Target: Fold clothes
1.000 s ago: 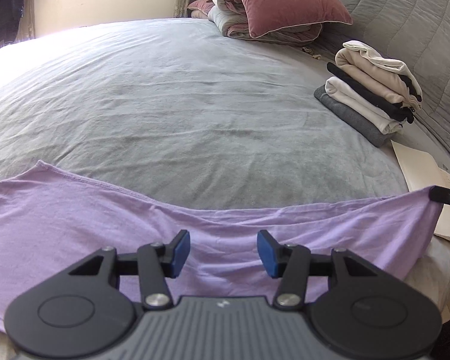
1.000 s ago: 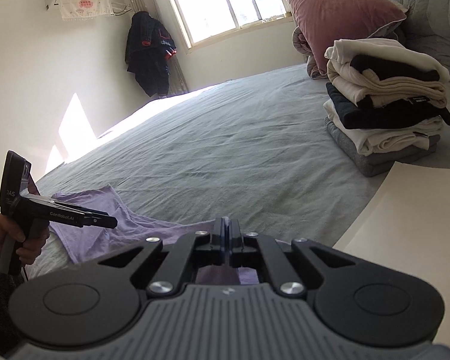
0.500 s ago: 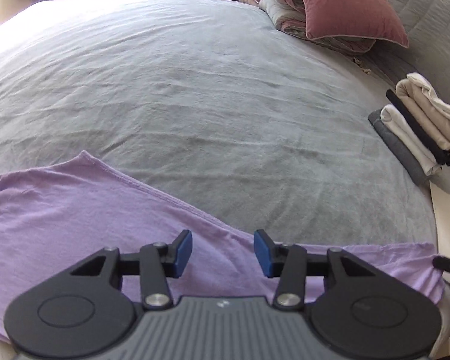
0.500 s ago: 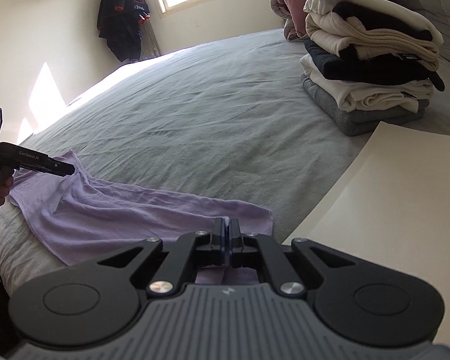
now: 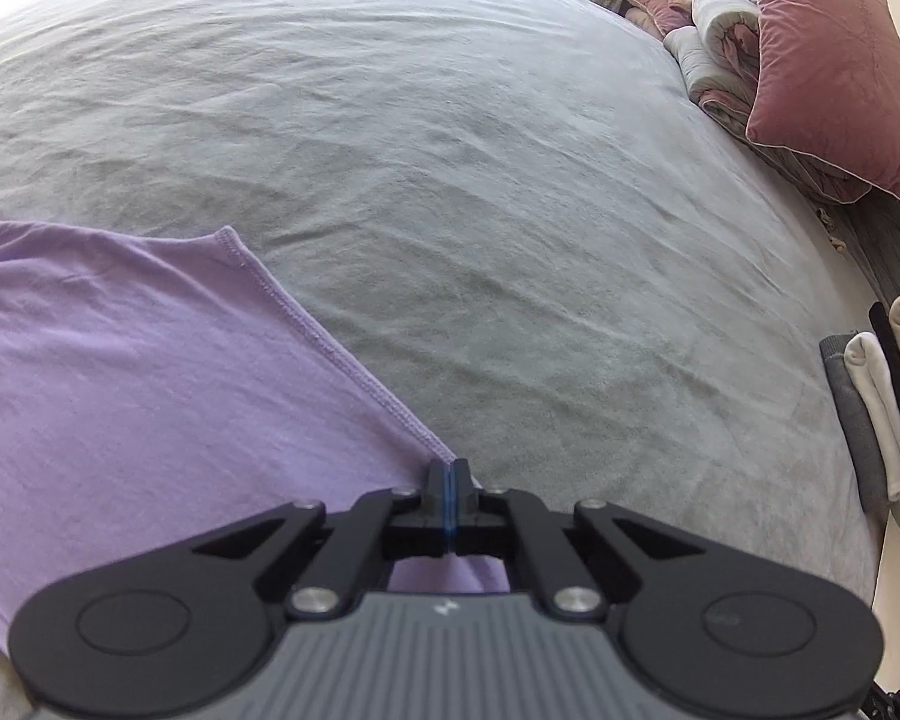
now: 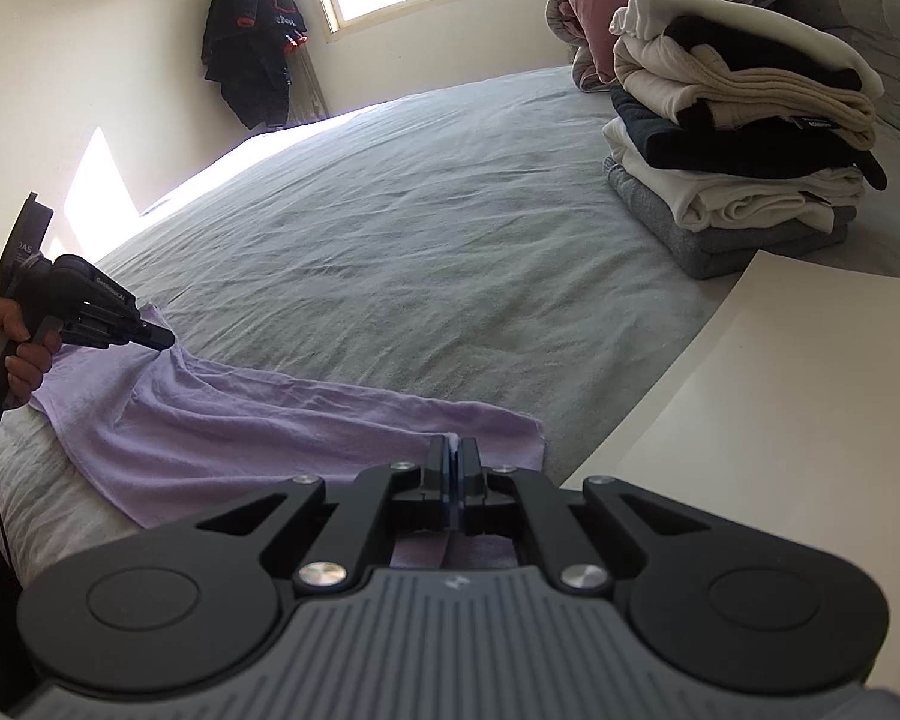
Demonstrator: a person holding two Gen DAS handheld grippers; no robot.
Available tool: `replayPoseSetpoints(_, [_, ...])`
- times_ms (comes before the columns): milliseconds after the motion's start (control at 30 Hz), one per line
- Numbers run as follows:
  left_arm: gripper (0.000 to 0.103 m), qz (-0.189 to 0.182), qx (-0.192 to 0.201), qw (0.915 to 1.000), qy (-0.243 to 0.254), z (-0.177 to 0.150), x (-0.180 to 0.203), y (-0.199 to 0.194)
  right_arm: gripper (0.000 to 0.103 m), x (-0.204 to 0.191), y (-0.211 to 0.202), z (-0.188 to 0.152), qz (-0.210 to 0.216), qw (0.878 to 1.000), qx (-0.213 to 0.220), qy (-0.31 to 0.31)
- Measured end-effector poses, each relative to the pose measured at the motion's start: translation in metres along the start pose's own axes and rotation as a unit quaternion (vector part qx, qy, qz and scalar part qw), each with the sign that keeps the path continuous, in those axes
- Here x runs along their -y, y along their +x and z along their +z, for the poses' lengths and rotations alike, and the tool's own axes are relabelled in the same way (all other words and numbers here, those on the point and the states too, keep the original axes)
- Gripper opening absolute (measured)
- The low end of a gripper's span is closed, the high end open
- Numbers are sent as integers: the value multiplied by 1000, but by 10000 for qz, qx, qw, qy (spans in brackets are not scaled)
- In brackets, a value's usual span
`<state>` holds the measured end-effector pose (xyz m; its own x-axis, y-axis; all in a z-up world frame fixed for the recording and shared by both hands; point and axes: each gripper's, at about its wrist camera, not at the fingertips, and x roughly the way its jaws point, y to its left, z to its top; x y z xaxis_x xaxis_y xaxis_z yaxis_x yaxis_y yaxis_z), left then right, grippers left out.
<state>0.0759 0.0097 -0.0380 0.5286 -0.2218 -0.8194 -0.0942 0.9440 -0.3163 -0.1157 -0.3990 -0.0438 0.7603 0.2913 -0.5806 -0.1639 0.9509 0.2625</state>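
Left gripper (image 5: 448, 471) now clamped, folded stack (image 6: 738, 144) nearby

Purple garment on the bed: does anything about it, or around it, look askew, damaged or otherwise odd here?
Nothing stands out. The purple garment lies rumpled on the grey bedspread, pinched at its edge by the left gripper and the right gripper, as expected mid-fold. The folded pile sits tidy beside it.
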Motion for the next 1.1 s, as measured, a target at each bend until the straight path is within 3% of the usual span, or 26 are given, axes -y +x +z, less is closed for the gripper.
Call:
replayPoseSetpoints(333, [0, -364, 821, 9949, -449, -10, -10, -20, 2, -11, -30, 13, -114, 9968, 750, -240])
replayPoseSetpoints(667, [1, -154, 725, 9972, -74, -19, -1, 0, 2, 6, 33, 6, -728, 9969, -35, -287])
replayPoseSetpoints(767, [24, -387, 722, 9966, 24, -22, -2, -6, 10, 7, 31, 2, -684, 9973, 32, -248])
replayPoseSetpoints(800, [38, -441, 748, 9962, 63, -24, -2, -9, 15, 8, 29, 2, -684, 9974, 47, -227])
replayPoseSetpoints(900, [40, -499, 814, 9952, 234, -30, -2, -20, 20, 12, 22, 0, -706, 9974, 96, -130])
replayPoseSetpoints(1000, [40, -546, 823, 9942, 423, -39, -3, -30, 36, 14, 11, -1, -681, 9975, 204, 6])
replayPoseSetpoints(1100, [40, -688, 795, 9925, 626, -54, 0, -41, 39, 13, 0, -4, -734, 9968, 239, 195])
